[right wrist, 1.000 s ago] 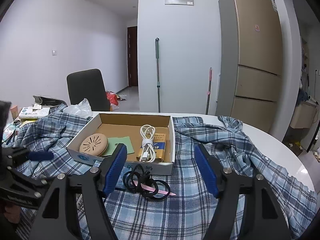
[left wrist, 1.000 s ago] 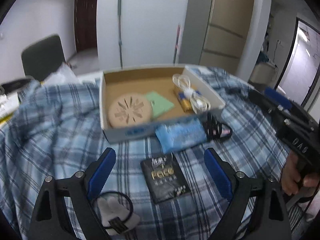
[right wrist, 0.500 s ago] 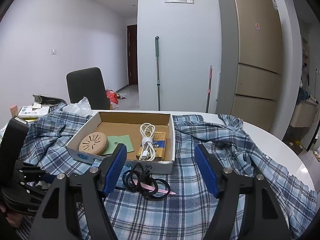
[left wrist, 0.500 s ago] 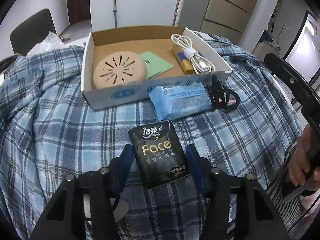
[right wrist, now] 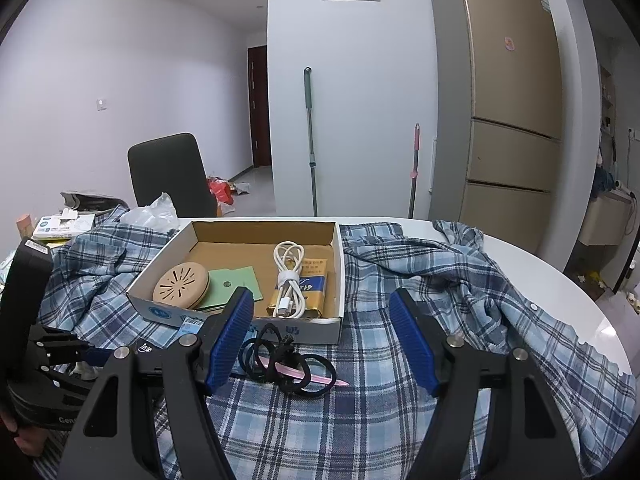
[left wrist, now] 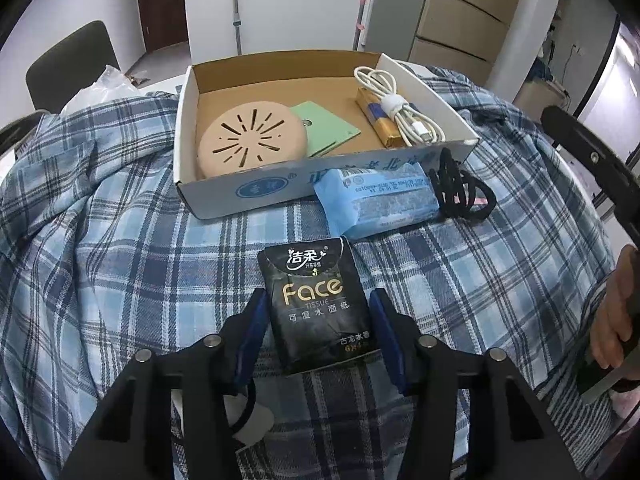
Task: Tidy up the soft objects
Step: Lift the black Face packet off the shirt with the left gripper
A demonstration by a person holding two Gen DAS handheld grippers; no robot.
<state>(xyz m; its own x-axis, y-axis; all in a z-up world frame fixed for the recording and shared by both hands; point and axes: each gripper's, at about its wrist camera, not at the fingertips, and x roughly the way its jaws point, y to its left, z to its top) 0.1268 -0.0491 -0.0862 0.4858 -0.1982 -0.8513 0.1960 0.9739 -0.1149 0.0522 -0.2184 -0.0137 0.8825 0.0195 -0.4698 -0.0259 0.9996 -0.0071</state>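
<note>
Now our left gripper (left wrist: 318, 312) pinches the black tissue pack (left wrist: 316, 304) on the plaid cloth (left wrist: 120, 248); our right gripper (right wrist: 322, 320) hangs spread near the hair ties (right wrist: 288, 360).

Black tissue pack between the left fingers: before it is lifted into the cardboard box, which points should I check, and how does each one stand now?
1. The black tissue pack sits between the left gripper fingers: ok.
2. Both pads press firmly on the pack: cannot tell; they look closed against its sides.
3. Nothing else is caught in the grip: ok; the blue tissue pack lies apart, beside the box.
4. Free floor in the cardboard box: ok, bare cardboard at the back.
5. The right gripper is out of the path: ok; open, above the black hair ties.
</note>
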